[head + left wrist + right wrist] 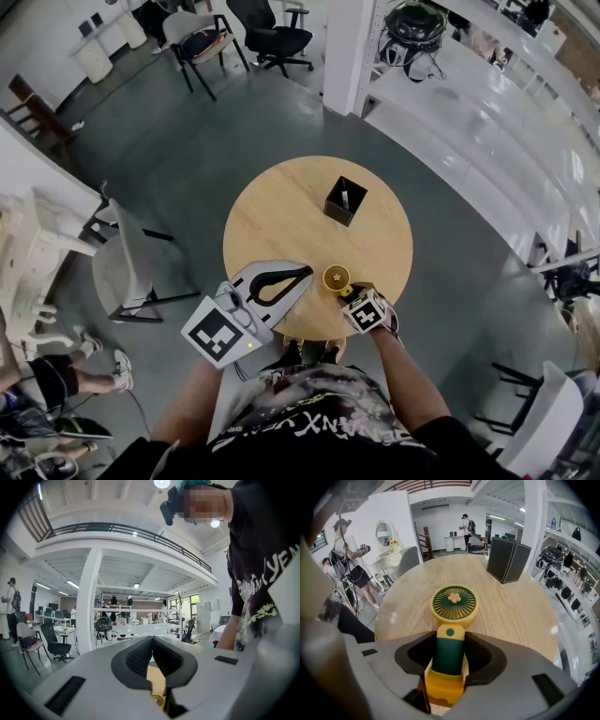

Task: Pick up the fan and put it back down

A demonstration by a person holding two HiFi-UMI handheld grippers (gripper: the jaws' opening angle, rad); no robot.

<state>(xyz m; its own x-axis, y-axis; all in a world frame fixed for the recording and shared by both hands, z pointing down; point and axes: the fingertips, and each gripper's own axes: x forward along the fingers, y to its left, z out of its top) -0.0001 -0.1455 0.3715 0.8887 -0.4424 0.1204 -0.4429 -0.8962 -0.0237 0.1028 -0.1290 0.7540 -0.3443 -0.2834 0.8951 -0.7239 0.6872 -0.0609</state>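
1. Count on the table: one fan [453, 603], one black box [345, 200], nothing else. The round wooden table [281, 206] is the only one close by.
2. You hold two grippers, each with one marker cube.
3. Your right gripper [449, 641] is clamped on the fan. Its pads press both sides of the dark green handle. The yellow base sits back between the jaws, and the round yellow-rimmed head sticks out past the tips.
4. The fan is at the near edge of the table, head pointing toward the middle and grille facing up. No view settles whether the head rests on the wood or hangs just above it.
5. Your left gripper [151, 641] has its jaws together, pads meeting at the tips, with nothing between them. It sits just left of the fan over the same near edge, pointing roughly level.
6. The box stands upright toward the far side, well apart from the fan.
7. Only the head view shows both grippers at once, the full table outline and something white inside the box. It also shows one grey chair [127, 267] just left of the table and two more chairs far off at the top.
8. Only the right gripper view shows the grip itself, the flower at the centre of the grille and the small button on the handle.
9. The left gripper view looks mostly past the table into the hall, with your torso at the right. It shows only a sliver of wood and yellow fan rim, low behind its pads.
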